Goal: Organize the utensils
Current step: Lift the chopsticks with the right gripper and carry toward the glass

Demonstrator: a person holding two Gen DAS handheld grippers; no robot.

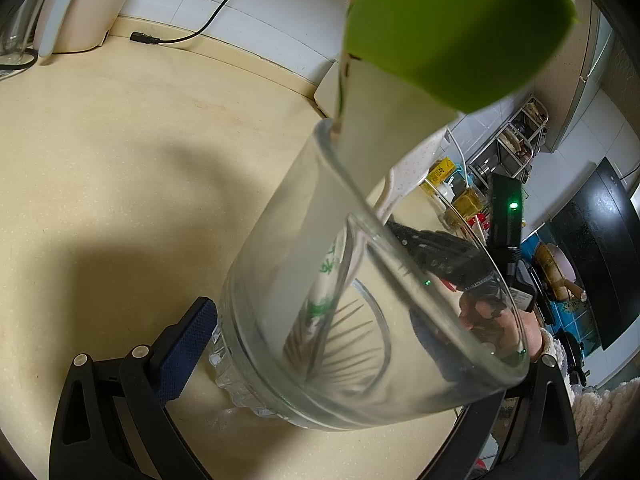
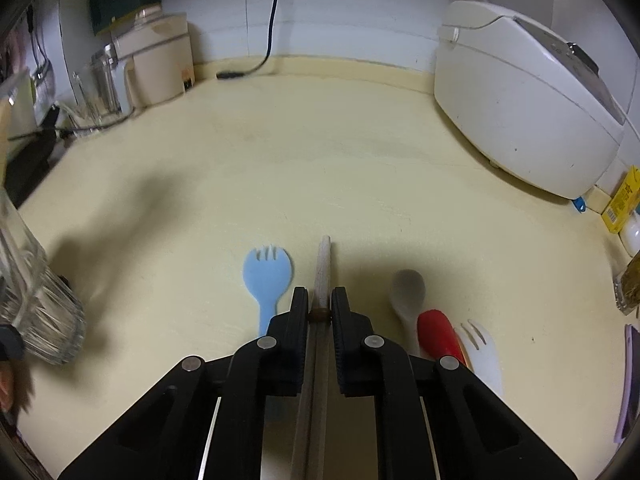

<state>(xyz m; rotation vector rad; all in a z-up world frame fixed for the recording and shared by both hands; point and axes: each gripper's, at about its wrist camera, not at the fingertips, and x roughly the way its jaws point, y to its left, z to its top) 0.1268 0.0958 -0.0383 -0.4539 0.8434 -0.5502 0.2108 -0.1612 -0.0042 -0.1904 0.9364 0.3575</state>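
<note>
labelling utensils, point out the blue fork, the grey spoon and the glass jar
blue fork [image 2: 267, 270], right wrist view, on its flat head
grey spoon [image 2: 408, 286], right wrist view, on its bowl
glass jar [image 1: 304, 248], left wrist view, on its side wall

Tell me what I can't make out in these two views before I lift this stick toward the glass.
- Wooden stick, right wrist view: its near end runs under the right gripper and off the bottom edge.
- Glass, left wrist view: the left gripper's far finger is behind it, so the grip is unreadable.
- Green utensil, left wrist view: too close and blurred, its top is cut off.
- White fork, right wrist view: handle hidden behind the gripper.
</note>
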